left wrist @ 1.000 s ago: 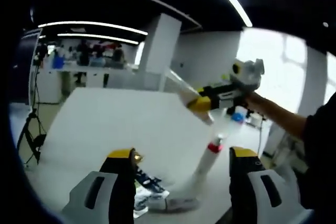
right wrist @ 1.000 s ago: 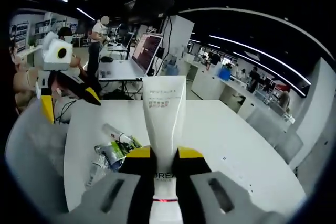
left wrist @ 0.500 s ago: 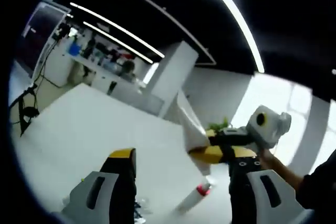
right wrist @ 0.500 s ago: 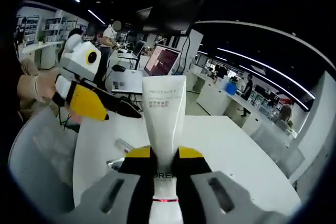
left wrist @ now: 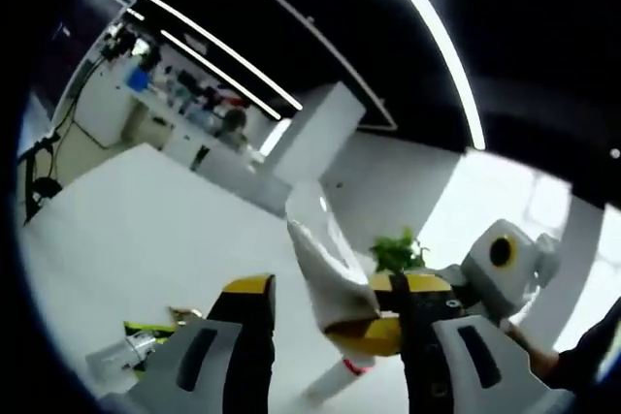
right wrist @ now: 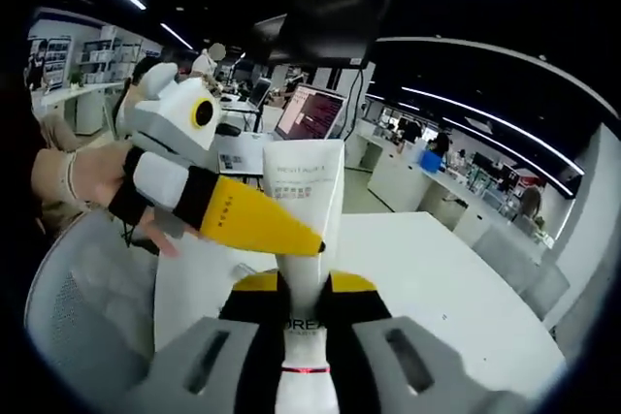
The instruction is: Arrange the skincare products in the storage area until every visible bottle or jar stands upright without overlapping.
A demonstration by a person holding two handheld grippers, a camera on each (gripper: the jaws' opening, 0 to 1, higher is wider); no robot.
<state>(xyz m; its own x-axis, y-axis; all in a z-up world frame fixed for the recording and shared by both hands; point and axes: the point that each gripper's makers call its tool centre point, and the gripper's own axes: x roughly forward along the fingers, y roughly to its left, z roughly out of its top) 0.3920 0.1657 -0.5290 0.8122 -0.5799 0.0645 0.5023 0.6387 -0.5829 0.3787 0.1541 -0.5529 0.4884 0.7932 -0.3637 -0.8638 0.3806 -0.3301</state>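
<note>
A: White laminate, by the look of it: the counter is a broad plain slab, and around it lies an open office with long ceiling light strips, desks, a monitor and a mesh chair back at the lower left of the right gripper view

B: How many products can you count?

A: One white tube for certain, printed with small lettering. The right gripper has its yellow-tipped fingers pressed on the tube's lower part, holding it up off the counter. In the left gripper view the same tube rises between that view's own fingers. On the counter there are a few more things: a slim white bottle with a red collar lying tilted, and a small heap of packets and a clear bottle at the lower left

B: And the left gripper?

A: The left gripper has its fingers spread on either side of the tube's upper part, near it; whether they touch it I cannot tell. From the right gripper view, one yellow finger of it reaches to the tube, with a person's hand behind

B: What is unclear?

A: The heap is blurred and partly cut off, so its items cannot be counted. Two people stand far back among the desks, too small to make out
</note>
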